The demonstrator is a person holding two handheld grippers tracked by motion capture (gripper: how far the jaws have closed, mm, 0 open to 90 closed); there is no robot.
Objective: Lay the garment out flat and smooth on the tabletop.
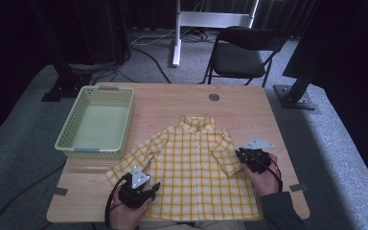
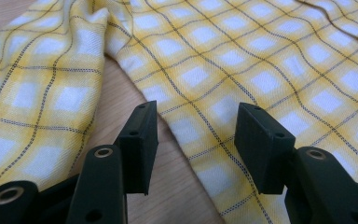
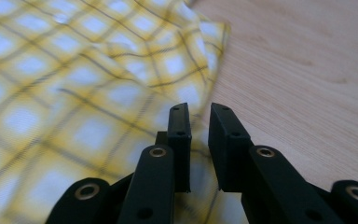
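Observation:
A yellow plaid short-sleeved shirt (image 1: pixel 196 163) lies flat and face up on the wooden table (image 1: pixel 249 110), collar toward the far side. My left gripper (image 1: pixel 154 188) rests low at the shirt's near left, by the left sleeve. In the left gripper view its jaws (image 2: pixel 196 126) stand wide open over the shirt (image 2: pixel 242 56), its side seam running between them. My right gripper (image 1: pixel 239 153) is at the tip of the right sleeve. In the right gripper view its jaws (image 3: pixel 199 116) stand a narrow gap apart over the sleeve's edge (image 3: pixel 200 56), not pressing on cloth.
A pale green plastic basket (image 1: pixel 96 152) with nothing in it sits on the table's left half. A small dark round disc (image 1: pixel 214 97) lies near the far edge. A black folding chair (image 1: pixel 242 55) stands behind the table. Bare wood shows to the right of the shirt.

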